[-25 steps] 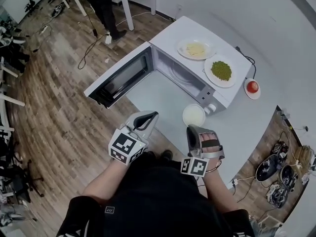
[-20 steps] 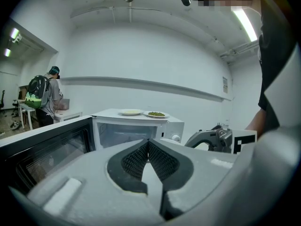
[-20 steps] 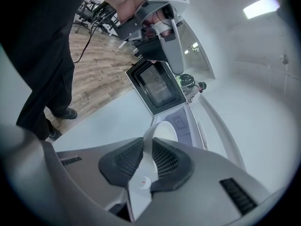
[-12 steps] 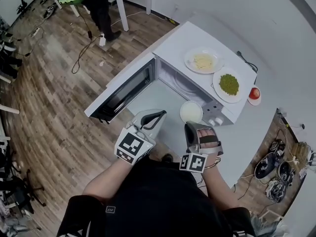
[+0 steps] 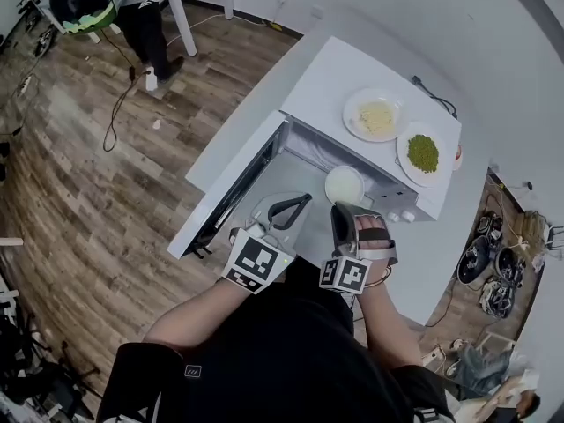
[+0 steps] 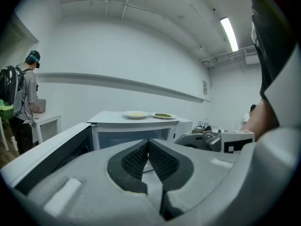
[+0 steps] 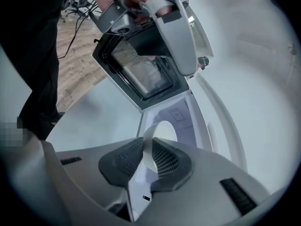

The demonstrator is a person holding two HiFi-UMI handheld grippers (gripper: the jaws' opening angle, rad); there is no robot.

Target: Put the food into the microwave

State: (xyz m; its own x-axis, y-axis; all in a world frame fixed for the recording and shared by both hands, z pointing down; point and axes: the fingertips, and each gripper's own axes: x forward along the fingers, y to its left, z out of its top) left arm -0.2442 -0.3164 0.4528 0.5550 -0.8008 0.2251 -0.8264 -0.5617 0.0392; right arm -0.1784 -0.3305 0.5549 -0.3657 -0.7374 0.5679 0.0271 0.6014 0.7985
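Count, big to small: one wood floor (image 5: 79, 174); one white table (image 5: 416, 263); one white microwave (image 5: 339, 77) on it, door (image 5: 220, 214) swung wide open to the left; one person (image 5: 141, 7) standing far off at top left; on the microwave top a yellow-food plate (image 5: 351, 117) and a green-food plate (image 5: 405, 164), two in all, just beside each other; two grippers, left gripper (image 5: 305, 199) and right gripper (image 5: 344, 210); one white bowl (image 5: 344, 184). Right gripper pinching the bowl by its near rim, pads clamped on the thin white wall. Bowl (image 7: 164, 131) in the right gripper view set against the cavity floor. Bowl up off the table, at the mouth of the open cavity, just under the front edge of the top; can't tell whether past the threshold. Left gripper just beside the right, above the gap between door and cavity, pads pressed together on nothing, touching nothing. Versus a second ago: bowl then out in front of the control-panel corner, now over at the opening; both grippers carried in with it, still side by side; same pinch on the rim; left still closed and empty; both plates where they were; door seen more edge-on; bystander nearer the picture's corner.
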